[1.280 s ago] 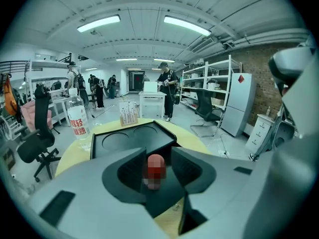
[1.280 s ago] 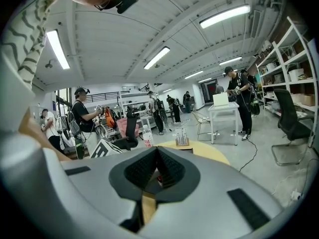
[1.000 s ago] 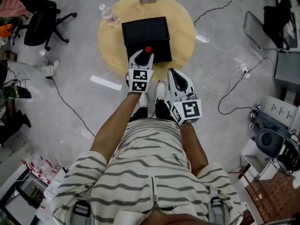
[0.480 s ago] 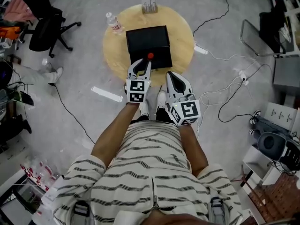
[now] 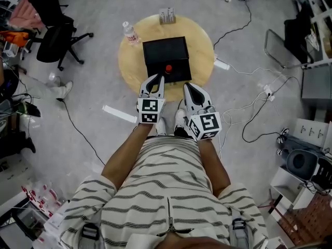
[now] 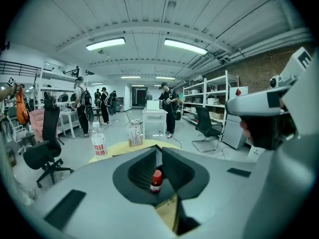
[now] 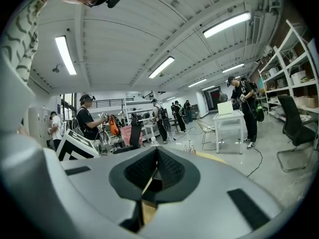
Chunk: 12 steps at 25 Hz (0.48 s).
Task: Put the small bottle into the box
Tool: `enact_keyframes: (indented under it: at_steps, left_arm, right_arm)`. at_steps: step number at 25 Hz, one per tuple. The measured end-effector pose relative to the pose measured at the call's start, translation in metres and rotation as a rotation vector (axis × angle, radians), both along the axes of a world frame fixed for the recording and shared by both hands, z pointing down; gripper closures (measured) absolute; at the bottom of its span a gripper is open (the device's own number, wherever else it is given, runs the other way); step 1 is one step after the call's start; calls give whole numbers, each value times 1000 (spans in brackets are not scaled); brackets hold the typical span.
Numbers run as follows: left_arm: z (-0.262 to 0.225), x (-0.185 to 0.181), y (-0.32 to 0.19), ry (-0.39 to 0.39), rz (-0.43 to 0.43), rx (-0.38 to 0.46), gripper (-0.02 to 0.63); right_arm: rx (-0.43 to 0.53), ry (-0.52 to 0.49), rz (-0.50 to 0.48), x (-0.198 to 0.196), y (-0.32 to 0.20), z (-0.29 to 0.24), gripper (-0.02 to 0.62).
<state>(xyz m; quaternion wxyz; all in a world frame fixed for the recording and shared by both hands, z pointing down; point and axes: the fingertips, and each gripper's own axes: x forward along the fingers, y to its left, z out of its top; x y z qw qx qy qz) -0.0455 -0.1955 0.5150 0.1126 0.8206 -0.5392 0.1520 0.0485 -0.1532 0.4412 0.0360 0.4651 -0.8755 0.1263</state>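
The small bottle (image 5: 168,69), dark with a red cap, stands upright in the black box (image 5: 163,51), close to the box's near wall. My left gripper (image 5: 157,78) hangs just short of that wall, apart from the bottle. Its jaws have just been closing and stand a narrow gap apart with nothing between them. In the left gripper view the bottle (image 6: 156,180) shows beyond the left gripper (image 6: 158,151), through that gap. My right gripper (image 5: 188,86) is beside the left one, shut and empty; in its own view the right gripper (image 7: 155,151) shows its pads together.
The box sits on a round wooden table (image 5: 199,40). A clear water bottle (image 5: 129,33) and a small rack (image 5: 166,15) stand at the table's far edge. An office chair (image 5: 57,40) is at the left, and cables (image 5: 249,102) run over the floor at the right.
My left gripper has drawn back from the box toward the person and risen, and its jaws have narrowed. The bottle has stayed standing in the box. The right gripper has hardly moved.
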Motion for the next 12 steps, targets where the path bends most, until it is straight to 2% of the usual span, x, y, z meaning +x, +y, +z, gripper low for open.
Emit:
enact_keyframes:
  at_steps: [12]
  left_arm:
    - [-30, 6, 16, 16, 24, 50, 575]
  right_arm:
    - [21, -5, -19, -9, 1, -11, 577]
